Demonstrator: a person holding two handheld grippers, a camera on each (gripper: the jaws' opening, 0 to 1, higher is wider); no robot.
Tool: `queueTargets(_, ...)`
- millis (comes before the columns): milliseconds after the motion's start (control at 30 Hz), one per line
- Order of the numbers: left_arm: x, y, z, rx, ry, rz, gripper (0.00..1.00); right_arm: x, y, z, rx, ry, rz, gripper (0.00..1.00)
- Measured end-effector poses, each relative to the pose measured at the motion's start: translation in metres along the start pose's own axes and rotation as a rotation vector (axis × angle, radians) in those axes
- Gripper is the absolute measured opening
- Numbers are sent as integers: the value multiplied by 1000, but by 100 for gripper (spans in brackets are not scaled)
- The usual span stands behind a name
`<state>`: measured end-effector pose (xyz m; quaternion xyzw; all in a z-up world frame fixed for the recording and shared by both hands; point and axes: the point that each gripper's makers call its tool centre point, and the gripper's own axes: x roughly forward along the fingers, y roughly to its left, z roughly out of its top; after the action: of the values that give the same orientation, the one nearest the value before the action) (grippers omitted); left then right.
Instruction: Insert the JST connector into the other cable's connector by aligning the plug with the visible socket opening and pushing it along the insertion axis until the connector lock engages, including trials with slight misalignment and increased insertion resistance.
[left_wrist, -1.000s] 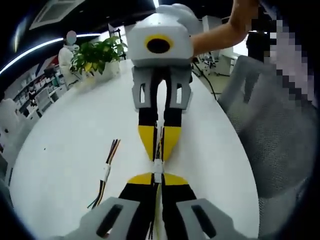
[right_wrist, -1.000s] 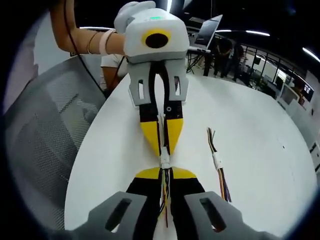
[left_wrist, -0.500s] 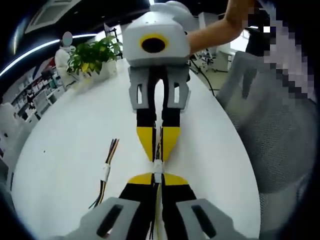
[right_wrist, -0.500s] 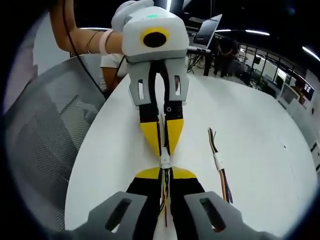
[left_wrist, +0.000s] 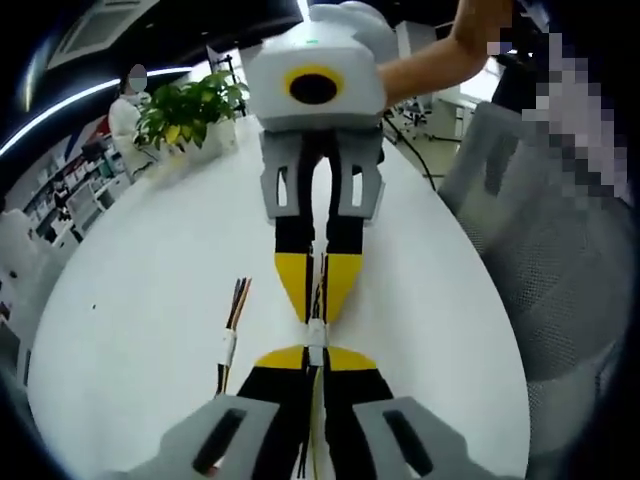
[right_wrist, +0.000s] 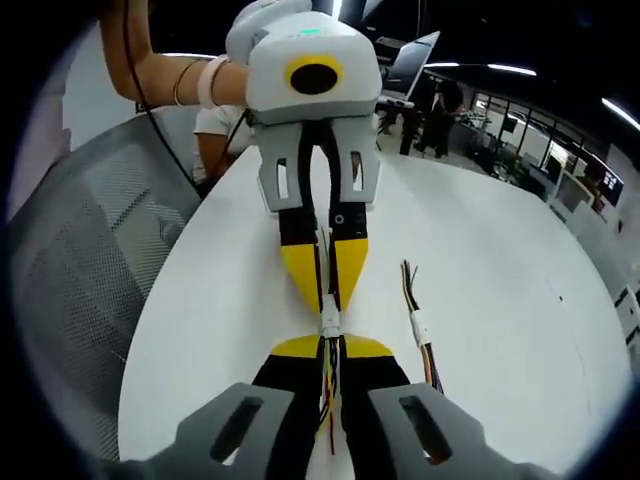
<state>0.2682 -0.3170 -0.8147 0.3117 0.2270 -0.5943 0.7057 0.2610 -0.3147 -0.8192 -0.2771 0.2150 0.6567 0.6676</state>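
**Spare cable shifts in frame, mated joint doesn't budge**

Only the camera drifts since a second ago: the spare cable (left_wrist: 229, 345) sits nearer the grippers.

Left gripper (left_wrist: 314, 358) clamps its cable; right gripper (right_wrist: 330, 345) clamps the other. Tips nearly touching, white JST connector (left_wrist: 315, 335) between them, above the white table (left_wrist: 140, 290). Looks seated; can't confirm the lock.

Left: release, pull-test.

Left gripper view adds a potted plant (left_wrist: 190, 105); right gripper view a laptop (right_wrist: 410, 65) and mesh chair (right_wrist: 85, 250).

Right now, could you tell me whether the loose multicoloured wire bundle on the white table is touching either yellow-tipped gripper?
Apart. In the right gripper view, white table shows between the wire bundle and both grippers' jaws.
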Motion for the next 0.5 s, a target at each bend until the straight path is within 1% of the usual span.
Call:
queueTargets(233, 3, 3, -2, 6, 13, -8, 0, 3, -4, -3, 8, 9, -2, 2)
queueTargets(400, 6, 2, -8, -11, 25, -22, 0, 8, -4, -7, 19, 21, 9, 2)
queueTargets(500, 8, 1, -11, -19, 28, -21, 0, 11, -4, -10, 11, 32, 10, 2)
